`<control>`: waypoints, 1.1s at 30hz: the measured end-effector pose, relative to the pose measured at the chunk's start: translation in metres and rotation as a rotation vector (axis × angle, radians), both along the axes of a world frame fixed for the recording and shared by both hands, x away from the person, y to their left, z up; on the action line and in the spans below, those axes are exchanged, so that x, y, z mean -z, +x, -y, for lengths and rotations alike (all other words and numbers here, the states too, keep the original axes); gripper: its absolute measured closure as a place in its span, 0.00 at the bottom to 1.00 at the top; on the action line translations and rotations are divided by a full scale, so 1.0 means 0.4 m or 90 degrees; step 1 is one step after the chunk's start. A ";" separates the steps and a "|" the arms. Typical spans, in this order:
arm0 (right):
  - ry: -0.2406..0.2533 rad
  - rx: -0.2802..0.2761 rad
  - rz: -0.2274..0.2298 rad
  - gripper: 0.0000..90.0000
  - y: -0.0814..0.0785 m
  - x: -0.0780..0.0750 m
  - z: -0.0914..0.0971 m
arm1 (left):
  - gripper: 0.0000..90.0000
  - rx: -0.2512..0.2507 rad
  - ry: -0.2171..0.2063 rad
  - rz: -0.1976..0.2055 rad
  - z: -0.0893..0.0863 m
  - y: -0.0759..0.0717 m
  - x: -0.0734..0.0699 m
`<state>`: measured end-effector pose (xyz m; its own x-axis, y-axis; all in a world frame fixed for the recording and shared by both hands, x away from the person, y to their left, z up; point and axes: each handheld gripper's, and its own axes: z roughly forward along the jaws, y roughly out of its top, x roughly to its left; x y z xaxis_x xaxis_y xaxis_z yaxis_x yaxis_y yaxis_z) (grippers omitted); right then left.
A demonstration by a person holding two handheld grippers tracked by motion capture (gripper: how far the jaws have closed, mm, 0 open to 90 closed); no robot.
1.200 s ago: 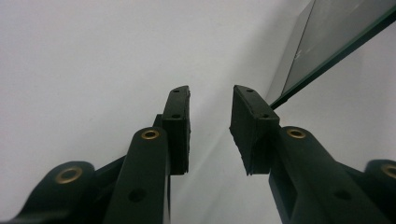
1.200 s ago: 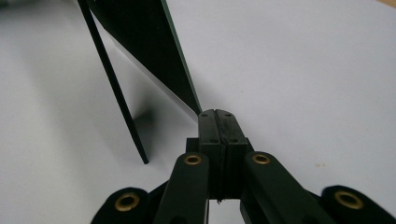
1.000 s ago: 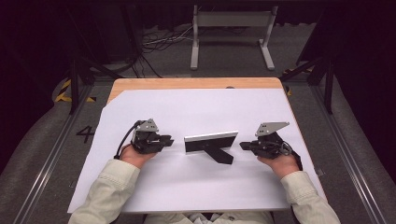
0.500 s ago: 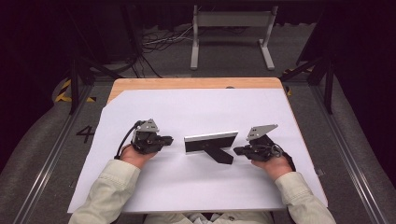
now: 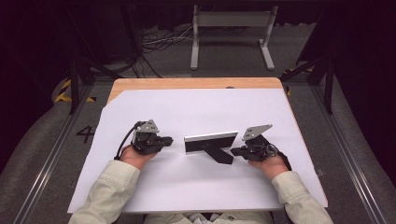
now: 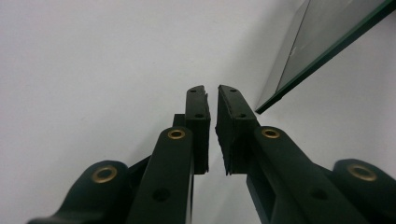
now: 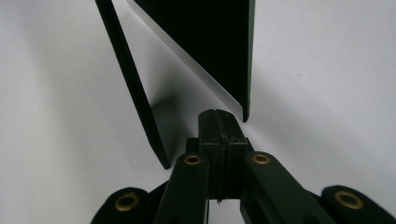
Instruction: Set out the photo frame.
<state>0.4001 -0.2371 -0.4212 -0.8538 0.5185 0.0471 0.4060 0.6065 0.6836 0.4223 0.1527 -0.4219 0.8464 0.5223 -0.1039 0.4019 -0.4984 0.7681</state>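
Note:
A small black picture frame (image 5: 210,140) stands upright on the white sheet (image 5: 201,109), propped from behind by its black stand leg (image 5: 220,155). My left gripper (image 5: 169,139) lies to the left of the frame and points at its left end without touching it. Its jaws have just been closing; in the left gripper view (image 6: 211,91) a narrow gap stays between the pads, with nothing in it, and the frame's glass edge (image 6: 322,42) shows at the upper right. My right gripper (image 5: 233,150) is shut and empty. It sits right by the frame's back corner (image 7: 210,42) and the leg (image 7: 133,88).
The white sheet covers most of a wooden table whose bare edge (image 5: 196,83) shows at the far side. Beyond it on the floor stand a grey metal stand (image 5: 231,35) and loose cables (image 5: 159,44). Dark rails run along both sides of the table.
My right gripper has slid left and slightly down, closer to the frame's right end. The left hand has kept its place. The frame has not moved.

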 end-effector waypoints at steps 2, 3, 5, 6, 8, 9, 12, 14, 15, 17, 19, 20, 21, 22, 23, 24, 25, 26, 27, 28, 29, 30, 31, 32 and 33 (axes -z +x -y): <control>0.001 0.003 0.001 1.00 0.000 -0.002 0.004 | 0.93 0.004 -0.001 0.001 0.007 0.000 0.002; 0.001 0.004 0.001 1.00 0.001 -0.002 0.006 | 0.93 0.007 -0.004 -0.001 0.012 0.000 0.004; 0.001 0.007 0.002 1.00 0.000 -0.005 0.012 | 0.95 0.013 -0.008 -0.005 0.025 -0.001 0.008; 0.003 0.011 0.004 1.00 0.001 -0.007 0.016 | 0.96 0.013 -0.008 -0.005 0.025 -0.001 0.008; 0.007 0.017 0.008 1.00 0.001 -0.012 0.024 | 0.97 0.023 0.001 -0.007 0.046 0.001 0.017; 0.007 0.017 0.008 1.00 0.001 -0.012 0.024 | 0.98 0.023 0.001 -0.007 0.046 0.001 0.017; 0.013 0.025 0.014 1.00 0.000 -0.021 0.037 | 0.99 0.029 0.011 -0.010 0.072 0.003 0.029; 0.018 0.032 0.017 1.00 -0.001 -0.027 0.049 | 1.00 0.040 0.022 -0.010 0.093 0.002 0.036; 0.019 0.034 0.017 1.00 -0.001 -0.028 0.052 | 1.00 0.040 0.022 -0.010 0.093 0.002 0.036; 0.021 0.037 0.020 1.00 -0.002 -0.031 0.057 | 1.00 0.046 0.033 -0.008 0.110 0.002 0.043; 0.024 0.042 0.023 1.00 -0.005 -0.035 0.065 | 1.00 0.052 0.046 -0.010 0.121 0.004 0.050; 0.025 0.045 0.023 1.00 -0.007 -0.037 0.070 | 1.00 0.053 0.049 -0.010 0.123 0.005 0.052; 0.027 0.047 0.024 1.00 -0.007 -0.038 0.072 | 1.00 0.054 0.048 -0.015 0.127 0.004 0.054; 0.029 0.049 0.024 1.00 -0.008 -0.040 0.076 | 1.00 0.059 0.050 -0.015 0.130 0.005 0.056; 0.031 0.052 0.025 1.00 -0.009 -0.042 0.081 | 1.00 0.060 0.052 -0.016 0.132 0.004 0.057; 0.032 0.053 0.026 1.00 -0.009 -0.043 0.084 | 1.00 0.064 0.055 -0.015 0.134 0.004 0.056; 0.035 0.057 0.027 1.00 -0.010 -0.046 0.090 | 1.00 0.065 0.054 -0.018 0.134 0.004 0.056; 0.037 0.057 0.029 1.00 -0.010 -0.047 0.092 | 1.00 0.065 0.054 -0.018 0.134 0.004 0.056; 0.038 0.060 0.031 1.00 -0.011 -0.051 0.096 | 1.00 0.065 0.058 -0.021 0.137 0.003 0.058; 0.038 0.060 0.031 1.00 -0.011 -0.051 0.096 | 1.00 0.065 0.058 -0.021 0.137 0.003 0.058; 0.042 0.064 0.034 1.00 -0.011 -0.057 0.102 | 1.00 0.068 0.066 -0.020 0.139 0.004 0.058; 0.043 0.065 0.036 1.00 -0.012 -0.060 0.104 | 1.00 0.068 0.066 -0.020 0.139 0.004 0.058; 0.045 0.067 0.036 1.00 -0.013 -0.063 0.107 | 1.00 0.070 0.065 -0.020 0.139 0.003 0.058; 0.046 0.068 0.039 1.00 -0.013 -0.064 0.108 | 1.00 0.073 0.065 -0.024 0.140 0.000 0.057; 0.048 0.070 0.040 1.00 -0.013 -0.066 0.111 | 1.00 0.080 0.066 -0.024 0.140 -0.001 0.057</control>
<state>0.3949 -0.2816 -0.3948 -0.7947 0.6059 0.0374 0.4218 0.5070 0.7517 0.4220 0.0966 -0.4447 0.9023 0.4220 -0.0881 0.3589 -0.6223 0.6956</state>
